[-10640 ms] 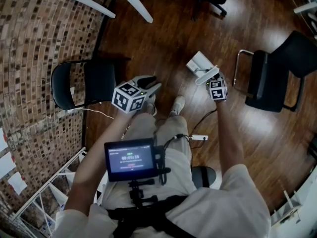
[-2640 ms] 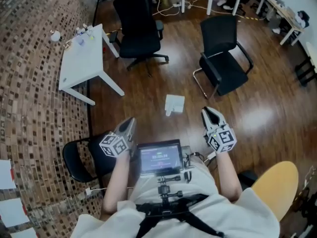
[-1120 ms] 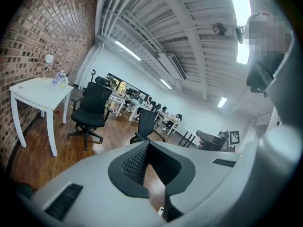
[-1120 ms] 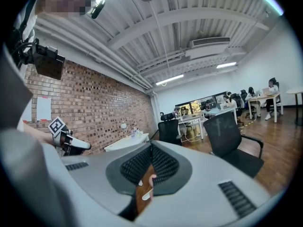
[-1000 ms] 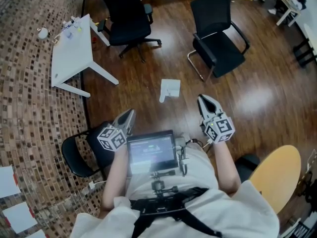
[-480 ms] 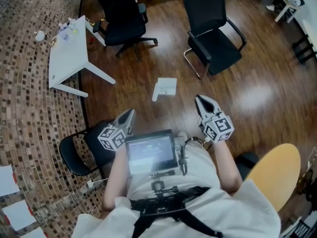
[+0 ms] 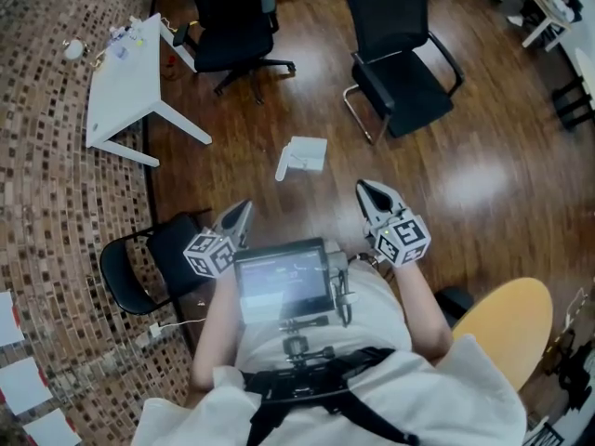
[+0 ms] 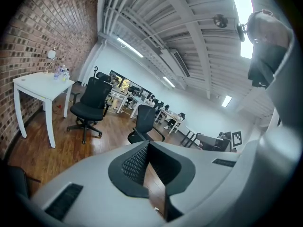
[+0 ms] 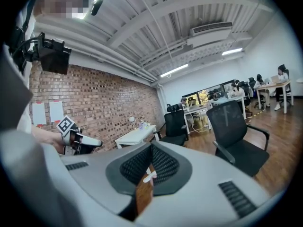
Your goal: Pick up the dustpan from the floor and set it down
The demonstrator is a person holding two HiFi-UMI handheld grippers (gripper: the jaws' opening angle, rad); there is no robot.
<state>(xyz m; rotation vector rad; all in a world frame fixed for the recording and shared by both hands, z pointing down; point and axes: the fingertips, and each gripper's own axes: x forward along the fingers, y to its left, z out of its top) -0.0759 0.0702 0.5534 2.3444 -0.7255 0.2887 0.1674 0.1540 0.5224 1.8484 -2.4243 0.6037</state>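
From the head view, far left is the brick wall (image 7: 46, 203), with a white table (image 7: 121, 82) standing against it and a small black chair (image 7: 149, 263) nearer to me. Just right of that chair is my left gripper (image 7: 244, 208). Its jaws are together at the tips, and its own camera shows nothing caught between them (only floor and office behind). Between the two hands sits the chest-mounted screen (image 7: 282, 282).

Ahead of the screen, out on the wooden floor (image 7: 279, 110), lies the dustpan (image 7: 302, 156). It is white, flat on the boards, with its handle angled toward the lower left. It sits roughly between the lines of the two grippers and well apart from both, touched by neither.

My right gripper (image 7: 367, 190) is next, with its jaws also closed tip to tip and empty. Beyond it stands a black cantilever chair (image 7: 400, 54), with a swivel chair (image 7: 228, 17) further left of that. At the lower right is a round yellow seat (image 7: 502, 328).
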